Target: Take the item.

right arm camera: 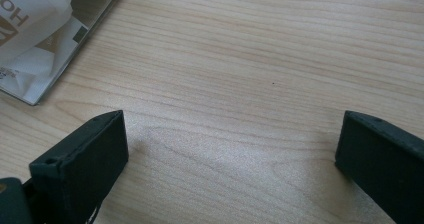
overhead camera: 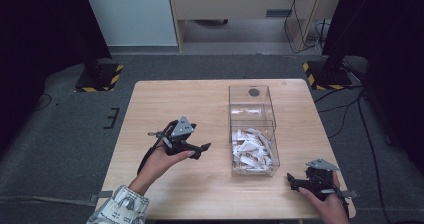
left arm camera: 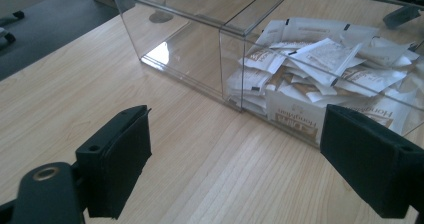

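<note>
**Both grippers open beside the clear box of sachets**

Your landmark is the clear plastic box (overhead camera: pixel 252 129) standing on the wooden table (overhead camera: pixel 165 99), a little right of the table's middle. It has two compartments: the far one is empty, and the near one holds a loose pile of white and brown sachets (overhead camera: pixel 250 149).

To the left of the box, your left hand (overhead camera: pixel 159 163) holds the left gripper (overhead camera: pixel 200 150) above the table, with its tips pointing toward the near compartment. Its jaws are spread wide and nothing is between them. In the left gripper view, the two black jaws frame the box wall (left arm camera: pixel 220 54), and the sachets (left arm camera: pixel 320 64) lie behind that wall, heaped and overlapping; some carry brown print.

To the right of the box, near its front corner, your right hand (overhead camera: pixel 327 204) keeps the right gripper (overhead camera: pixel 292 181) low at the table's near edge, tips pointing left toward the box. Its jaws are also released, wide apart, with only bare wood between them. In the right gripper view, a corner of the box (right arm camera: pixel 65 66) with a sachet (right arm camera: pixel 30 19) inside stands at the upper left, apart from the jaws.
</note>
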Motion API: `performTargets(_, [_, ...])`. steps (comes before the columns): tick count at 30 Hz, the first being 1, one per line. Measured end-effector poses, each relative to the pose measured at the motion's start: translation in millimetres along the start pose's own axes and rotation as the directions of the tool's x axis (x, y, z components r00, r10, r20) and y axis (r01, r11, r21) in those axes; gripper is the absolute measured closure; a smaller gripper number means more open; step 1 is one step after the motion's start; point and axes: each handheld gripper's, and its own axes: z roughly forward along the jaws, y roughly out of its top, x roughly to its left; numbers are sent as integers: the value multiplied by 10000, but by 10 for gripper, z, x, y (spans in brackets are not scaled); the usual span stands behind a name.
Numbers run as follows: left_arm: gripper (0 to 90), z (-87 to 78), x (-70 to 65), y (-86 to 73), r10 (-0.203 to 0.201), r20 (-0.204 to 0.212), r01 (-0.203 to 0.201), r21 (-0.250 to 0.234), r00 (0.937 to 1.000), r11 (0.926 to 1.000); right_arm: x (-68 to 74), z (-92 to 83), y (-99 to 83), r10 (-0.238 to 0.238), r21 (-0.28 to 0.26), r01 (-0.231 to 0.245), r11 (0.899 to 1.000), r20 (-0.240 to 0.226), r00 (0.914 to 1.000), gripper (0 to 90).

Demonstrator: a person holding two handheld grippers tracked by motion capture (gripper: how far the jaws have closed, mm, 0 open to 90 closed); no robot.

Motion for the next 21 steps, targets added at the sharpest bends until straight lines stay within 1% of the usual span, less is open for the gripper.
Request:
performTargets(2, [121, 26, -3, 34, -11, 30, 11, -22, 10000, 10000, 0, 0, 0, 6, -1, -6, 10000, -5, 10000, 8])
performTargets(3, [121, 52, -2, 61, 46, 66, -47, 24, 10000, 10000, 0, 0, 0, -5, -2, 5, 10000, -1, 10000, 8])
performTargets(5, [122, 62, -3, 76, 76, 67, -77, 42, 9999, 10000, 0, 0, 0, 3, -1, -3, 10000, -4, 10000, 9])
performTargets(11, [124, 87, -24, 186, 200, 106, -199, -53, 9997, 9998, 1, 2, 0, 9, -17, -9, 10000, 9, 10000, 9])
performTargets(13, [131, 93, -30, 216, 298, 93, -297, -50, 9995, 9995, 1, 0, 0, 8, 1, -8, 10000, -2, 10000, 9])
performTargets(21, [132, 137, -70, 302, 363, 241, -362, -67, 9990, 9993, 1, 2, 0, 7, -15, -7, 10000, 8, 10000, 8])
